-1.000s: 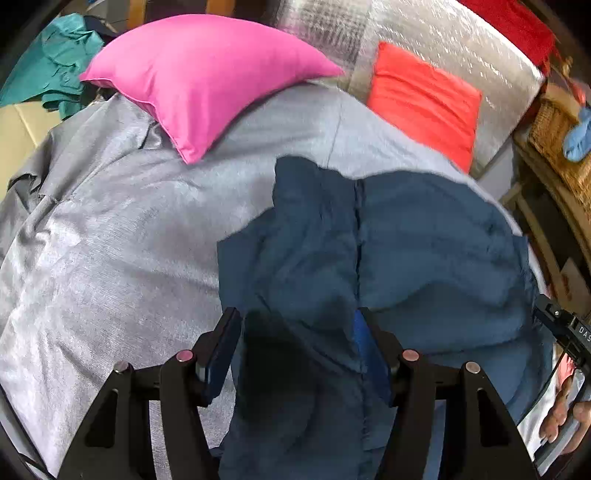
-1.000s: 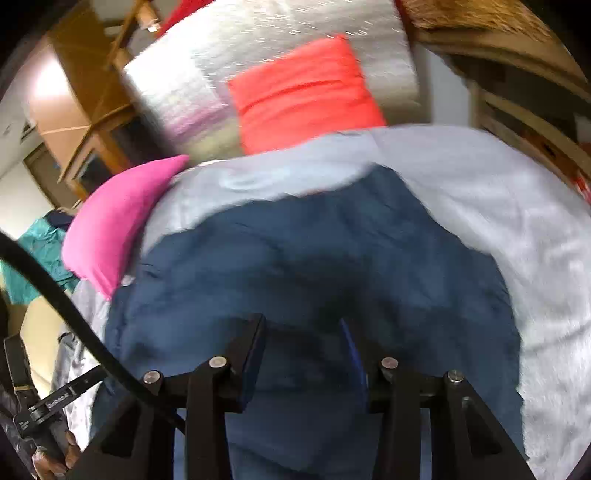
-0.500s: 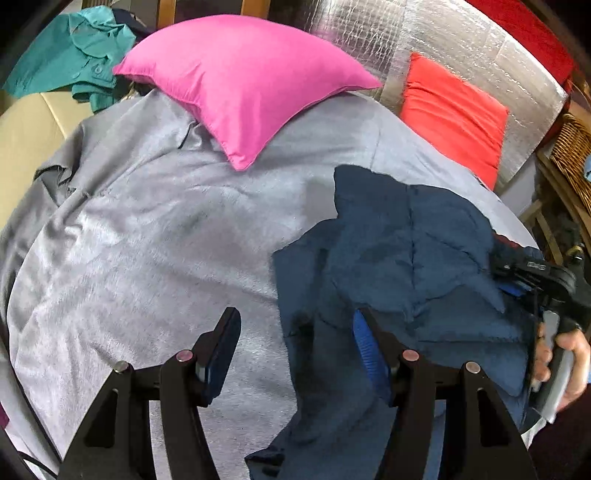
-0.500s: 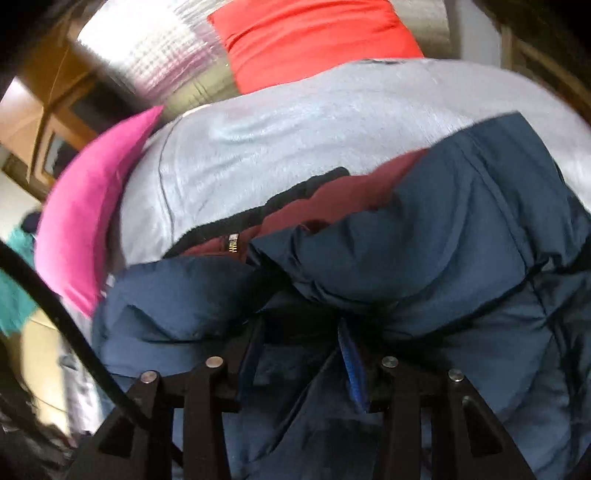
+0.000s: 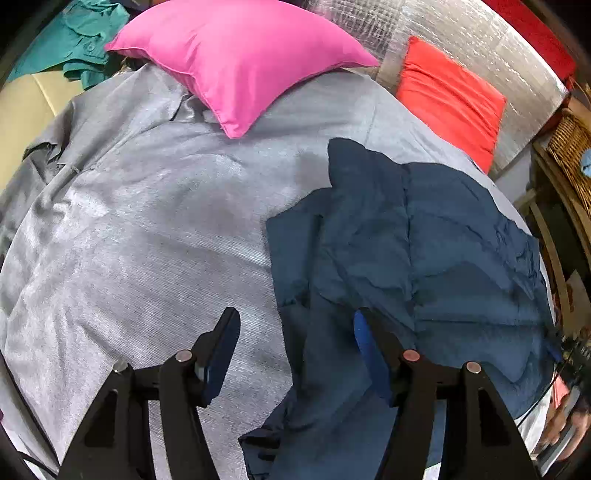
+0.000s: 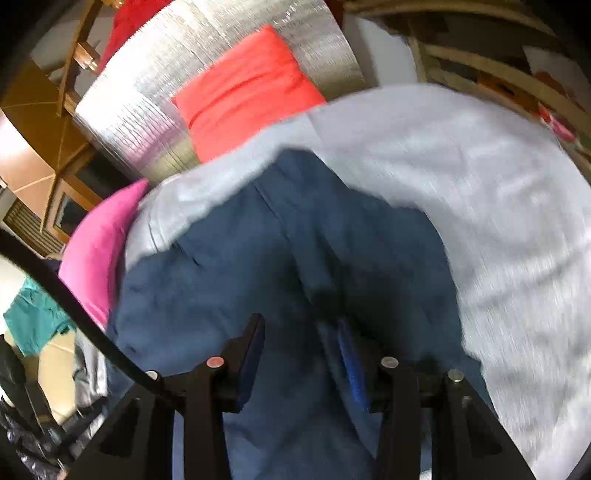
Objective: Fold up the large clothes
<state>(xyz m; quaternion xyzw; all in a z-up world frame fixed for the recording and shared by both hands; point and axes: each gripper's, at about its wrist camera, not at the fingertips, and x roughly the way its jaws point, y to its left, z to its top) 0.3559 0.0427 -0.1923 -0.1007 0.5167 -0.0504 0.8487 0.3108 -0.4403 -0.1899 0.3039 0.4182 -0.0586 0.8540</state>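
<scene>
Left gripper [image 5: 295, 350] released over the crumpled navy quilted jacket [image 5: 406, 258]. Right gripper [image 6: 301, 354] closing, grasp indiscernible; only its view shows wooden shelving [image 6: 498, 74].

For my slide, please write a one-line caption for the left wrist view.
Open left gripper hovering over the edge of a dark blue padded jacket on a grey bedspread, pink cushion behind.

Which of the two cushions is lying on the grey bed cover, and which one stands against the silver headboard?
The pink cushion lies on the grey cover; the orange-red cushion leans upright against the silver headboard.
</scene>
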